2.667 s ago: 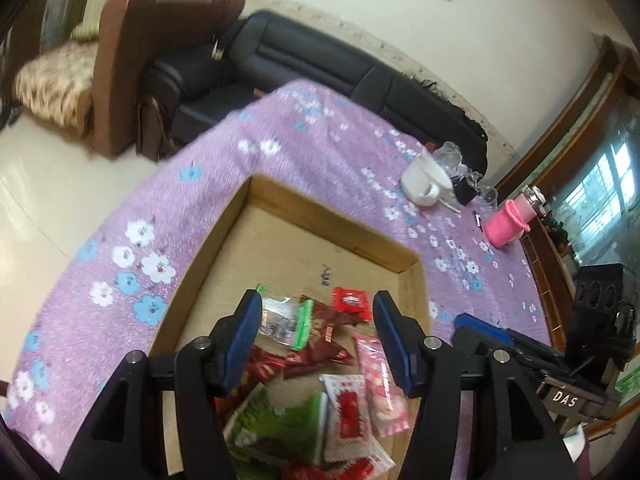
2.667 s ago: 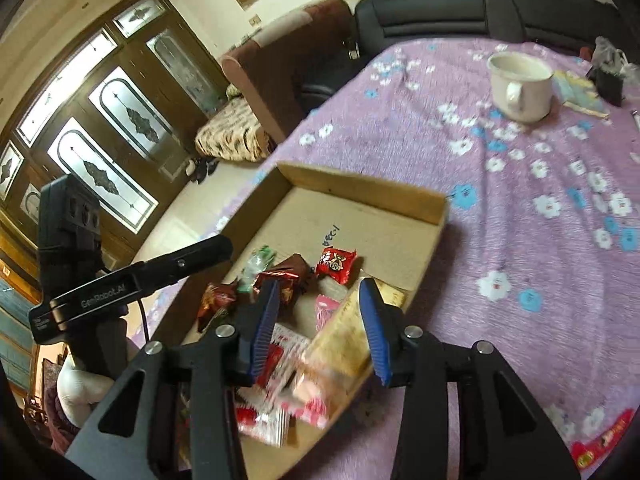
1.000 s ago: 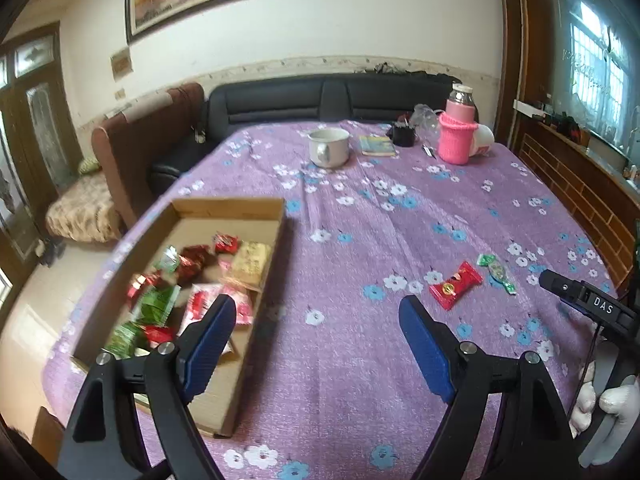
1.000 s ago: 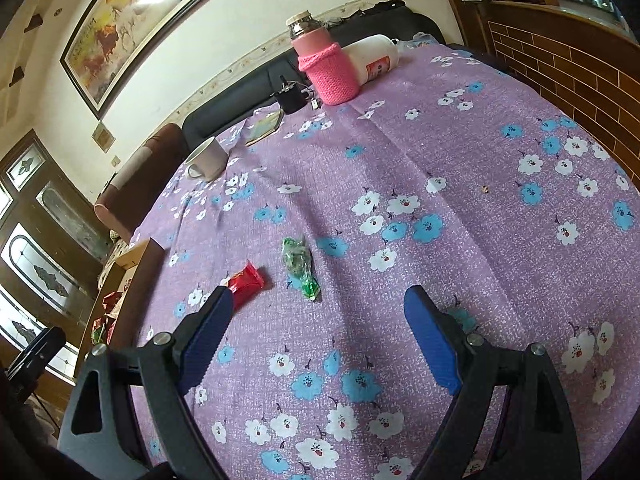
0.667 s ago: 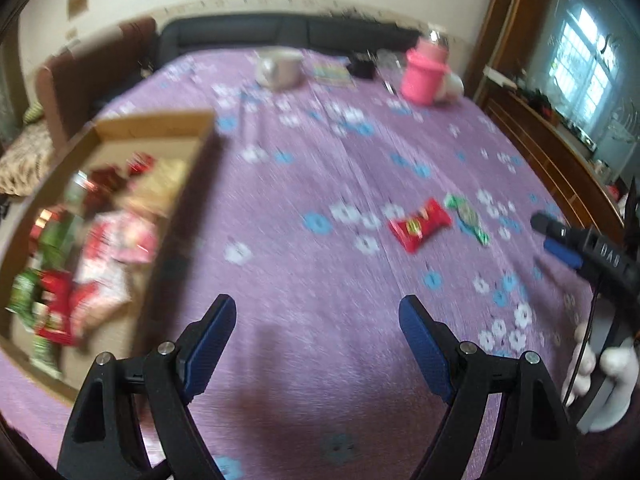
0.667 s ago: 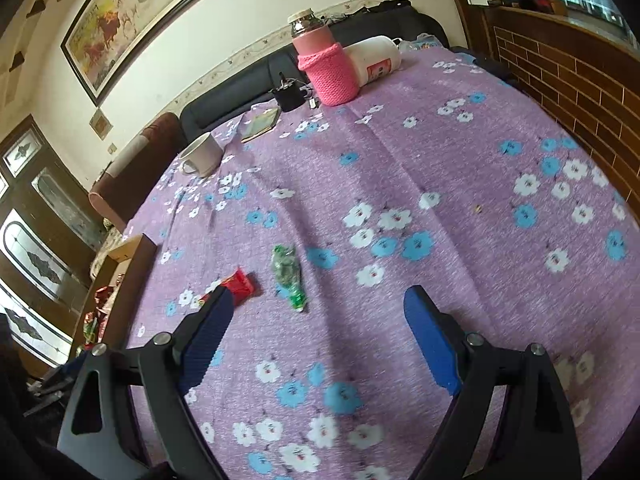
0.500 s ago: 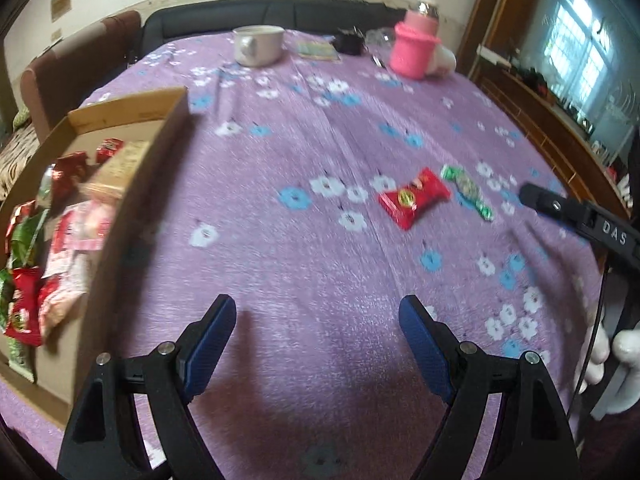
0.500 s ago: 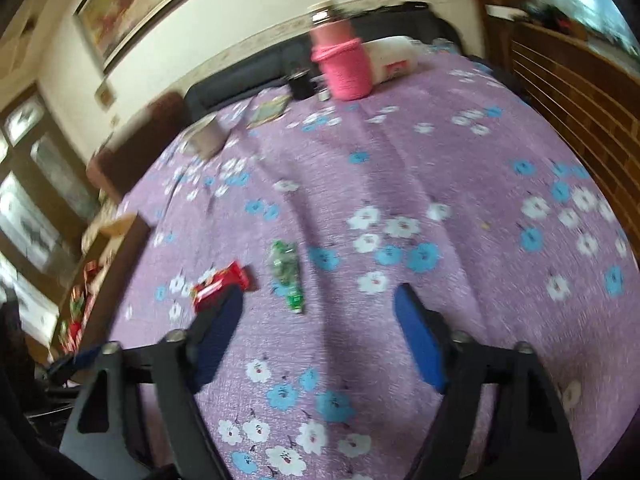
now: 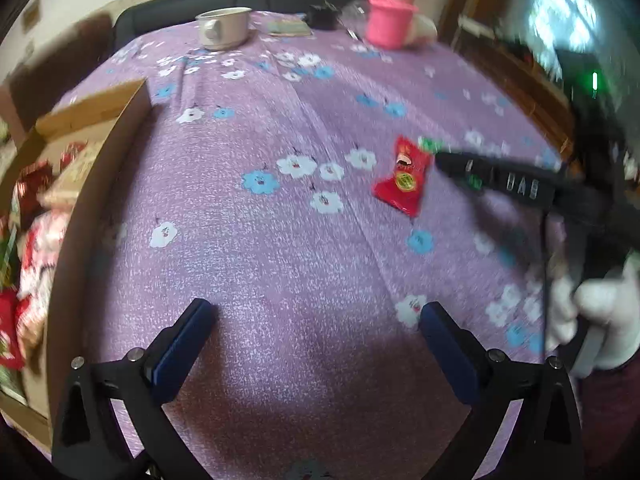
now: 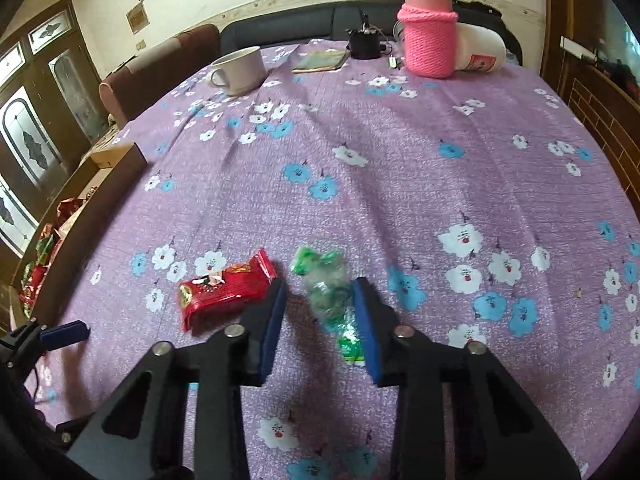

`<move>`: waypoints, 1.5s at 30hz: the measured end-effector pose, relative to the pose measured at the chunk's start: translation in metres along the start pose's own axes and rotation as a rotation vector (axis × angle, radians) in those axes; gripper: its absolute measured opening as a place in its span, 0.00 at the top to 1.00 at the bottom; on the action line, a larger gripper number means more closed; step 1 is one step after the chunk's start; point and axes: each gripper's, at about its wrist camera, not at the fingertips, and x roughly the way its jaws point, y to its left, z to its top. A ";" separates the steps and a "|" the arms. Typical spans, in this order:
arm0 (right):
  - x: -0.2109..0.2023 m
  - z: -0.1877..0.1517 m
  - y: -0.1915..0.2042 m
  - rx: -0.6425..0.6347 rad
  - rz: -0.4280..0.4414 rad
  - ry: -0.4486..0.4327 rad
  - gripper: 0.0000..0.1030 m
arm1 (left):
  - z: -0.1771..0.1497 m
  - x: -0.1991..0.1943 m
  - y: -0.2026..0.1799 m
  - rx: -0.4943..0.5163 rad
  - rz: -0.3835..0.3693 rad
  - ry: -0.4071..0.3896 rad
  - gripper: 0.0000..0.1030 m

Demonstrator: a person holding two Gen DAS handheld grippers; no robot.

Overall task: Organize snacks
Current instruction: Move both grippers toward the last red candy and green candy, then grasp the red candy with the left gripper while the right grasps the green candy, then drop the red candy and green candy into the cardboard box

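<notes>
Snacks left on the purple flowered table (image 10: pixel 400 184) number two: a red packet (image 10: pixel 224 288) and a green-and-clear wrapped candy (image 10: pixel 328 292), lying side by side well away from the cardboard box (image 9: pixel 100 120) that already holds the rest.

Taking the red packet as landmark, the green candy lies just to its right in the right wrist view, apart from it by a narrow strip of cloth. The candy's long axis runs roughly along the line the right hand-held gripper (image 10: pixel 320 292) points, so the two blue pads stand on either side of its narrow width. The jaws are closing and already narrow, with the candy between them; the right pad looks to be at the wrapper, while a gap shows at the left pad, so I judge the grip not yet made.

The left hand-held gripper (image 9: pixel 316 320) is spread wide, its jaws opening, with nothing between them but bare cloth. The red packet lies ahead of it and to the right, its long axis nearly upright in that view, tilted a little. The box sits at the far left of the same view.

So the right hand is nearer the green candy, and the left is the likelier one for the red packet, though it has some way to reach.
</notes>
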 end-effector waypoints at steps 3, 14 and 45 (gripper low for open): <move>-0.001 0.000 -0.006 0.023 0.022 0.000 0.77 | 0.003 0.000 -0.004 0.023 -0.031 0.004 0.05; -0.019 0.002 -0.043 0.177 0.104 -0.062 0.77 | 0.074 0.033 -0.037 0.151 -0.117 -0.044 0.19; -0.048 0.034 0.053 0.064 0.236 -0.114 0.76 | 0.042 -0.101 0.214 -0.292 0.012 -0.291 0.82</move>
